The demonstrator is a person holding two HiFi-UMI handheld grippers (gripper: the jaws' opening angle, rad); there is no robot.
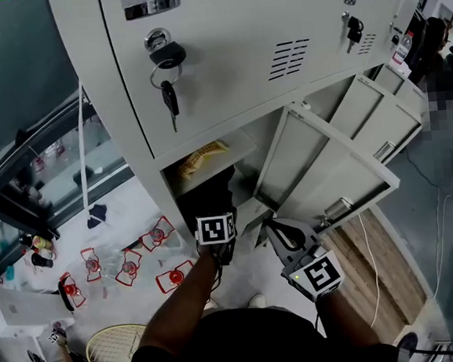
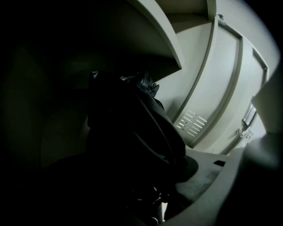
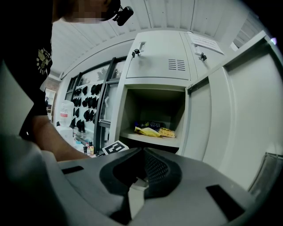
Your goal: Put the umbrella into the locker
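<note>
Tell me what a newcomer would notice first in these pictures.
The open grey locker door swung out at centre-right of the head view stands out first, with a yellow snack packet on the shelf inside. Below that shelf, the left gripper reaches into the dark compartment, where its own view is filled by a black umbrella. A key dangles from the lock of the door above.

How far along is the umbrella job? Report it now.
Done: the locker door hangs open, and the dark umbrella is already inside, under the shelf. In hand: the left gripper reaches in at it; its view is too dark to show a grip. Left: withdraw and shut the door. The right gripper hangs outside, shut and empty.
</note>
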